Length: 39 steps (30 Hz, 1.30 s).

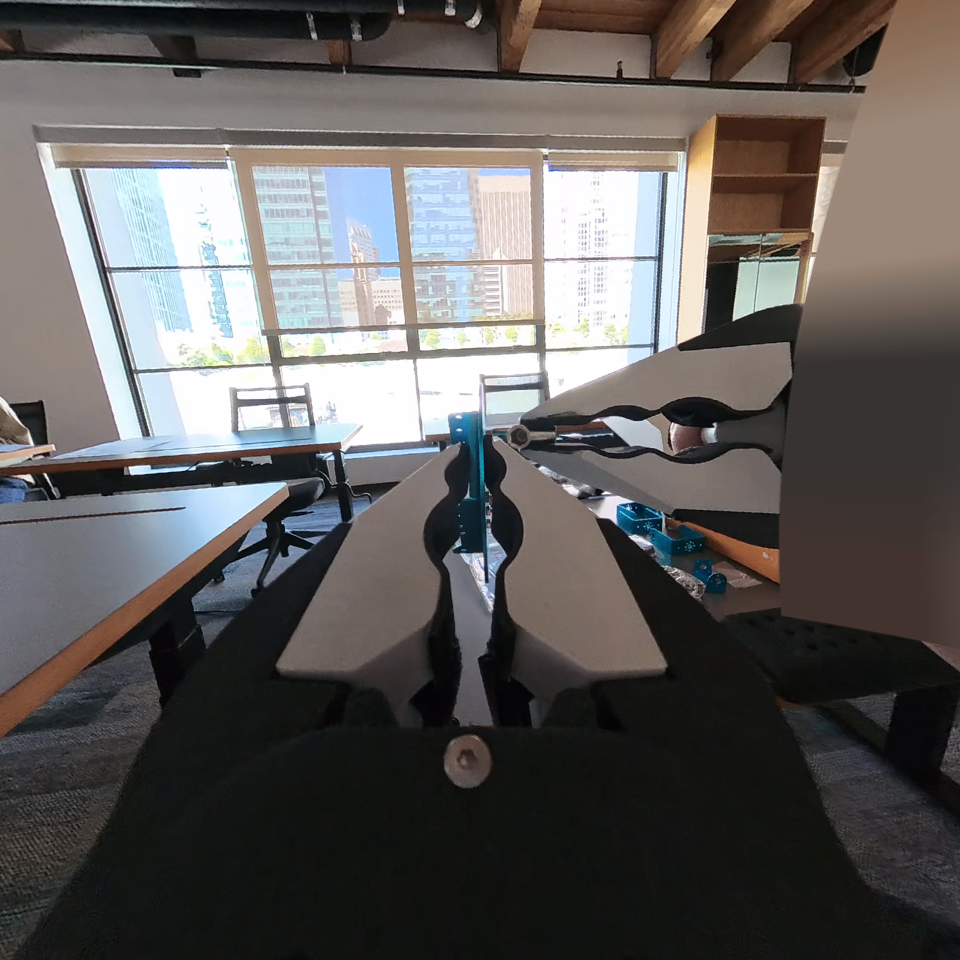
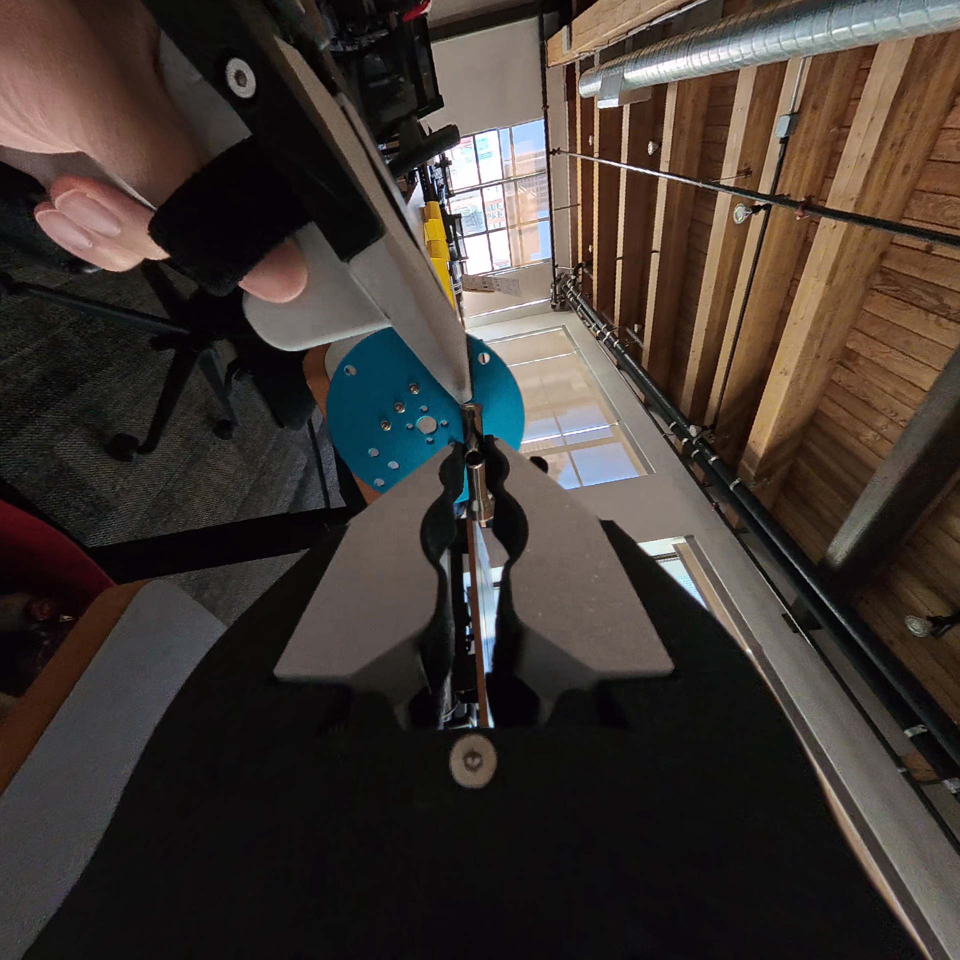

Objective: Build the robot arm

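My left gripper point(image 1: 475, 448) is shut on a blue round metal plate point(image 1: 474, 488), seen edge-on and held upright in the air. In the right wrist view the same plate point(image 2: 387, 415) shows its flat face with several holes and small screws, and the left gripper's finger point(image 2: 415, 322) reaches in from the upper left. My right gripper point(image 2: 472, 444) is shut on a silver socket wrench point(image 2: 475, 498). The wrench's socket end touches the plate near its middle. In the left wrist view the right gripper point(image 1: 524, 435) comes in from the right with the wrench tip point(image 1: 519, 435) beside the plate.
Small blue metal brackets point(image 1: 675, 540) and bagged parts lie on the table point(image 1: 743, 597) at the right. Dark desks with wood edges point(image 1: 104, 561) and office chairs point(image 1: 280, 519) stand to the left before a large window point(image 1: 363, 291). A person's hand point(image 2: 93, 208) holds the left gripper.
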Each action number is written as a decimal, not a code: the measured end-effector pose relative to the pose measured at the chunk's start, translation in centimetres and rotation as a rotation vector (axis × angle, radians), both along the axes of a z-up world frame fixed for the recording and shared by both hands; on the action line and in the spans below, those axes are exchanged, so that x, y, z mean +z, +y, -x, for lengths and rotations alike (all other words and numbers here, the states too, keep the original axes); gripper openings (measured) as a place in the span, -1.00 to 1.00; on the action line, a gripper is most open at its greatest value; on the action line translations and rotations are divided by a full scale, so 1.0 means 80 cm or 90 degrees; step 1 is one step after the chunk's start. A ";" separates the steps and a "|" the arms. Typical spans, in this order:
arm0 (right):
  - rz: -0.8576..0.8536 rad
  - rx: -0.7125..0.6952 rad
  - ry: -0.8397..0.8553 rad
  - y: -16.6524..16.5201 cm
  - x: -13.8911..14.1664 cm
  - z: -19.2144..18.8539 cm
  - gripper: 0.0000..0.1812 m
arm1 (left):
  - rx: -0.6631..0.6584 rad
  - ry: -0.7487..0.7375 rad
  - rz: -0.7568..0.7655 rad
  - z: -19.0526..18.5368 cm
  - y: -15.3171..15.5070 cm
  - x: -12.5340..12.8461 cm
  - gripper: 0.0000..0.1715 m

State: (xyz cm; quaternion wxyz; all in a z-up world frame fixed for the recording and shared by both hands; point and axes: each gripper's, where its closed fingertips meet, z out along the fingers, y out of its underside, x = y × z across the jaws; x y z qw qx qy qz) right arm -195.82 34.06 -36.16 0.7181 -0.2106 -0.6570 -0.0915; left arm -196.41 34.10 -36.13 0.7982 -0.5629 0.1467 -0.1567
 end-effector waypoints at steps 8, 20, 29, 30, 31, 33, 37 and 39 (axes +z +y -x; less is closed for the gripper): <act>-0.009 0.017 -0.003 -0.010 0.002 -0.003 -0.93 | -0.009 0.004 -0.013 -0.005 -0.007 0.005 -0.97; -0.047 -0.001 0.004 -0.010 0.005 -0.002 -0.93 | 0.010 0.020 -0.033 -0.007 -0.010 0.008 -0.97; -0.085 -0.049 -0.001 -0.006 0.006 0.000 -0.93 | 0.107 0.081 -0.046 -0.006 -0.010 0.009 -0.98; -0.084 -0.052 -0.001 -0.006 0.006 0.000 -0.93 | 0.106 0.076 -0.045 -0.006 -0.010 0.009 -0.98; -0.088 -0.054 0.000 -0.005 0.007 0.000 -0.93 | 0.101 0.070 -0.045 -0.006 -0.010 0.010 -0.98; -0.096 -0.060 -0.004 -0.005 0.007 0.000 -0.93 | 0.094 0.064 -0.042 -0.006 -0.010 0.010 -0.97; -0.127 -0.072 -0.018 -0.003 0.005 -0.001 -0.93 | 0.096 0.064 -0.032 -0.007 -0.008 0.007 -0.98; -0.133 -0.076 -0.021 -0.001 0.003 -0.002 -0.93 | 0.091 0.054 -0.021 -0.008 -0.006 0.006 -0.97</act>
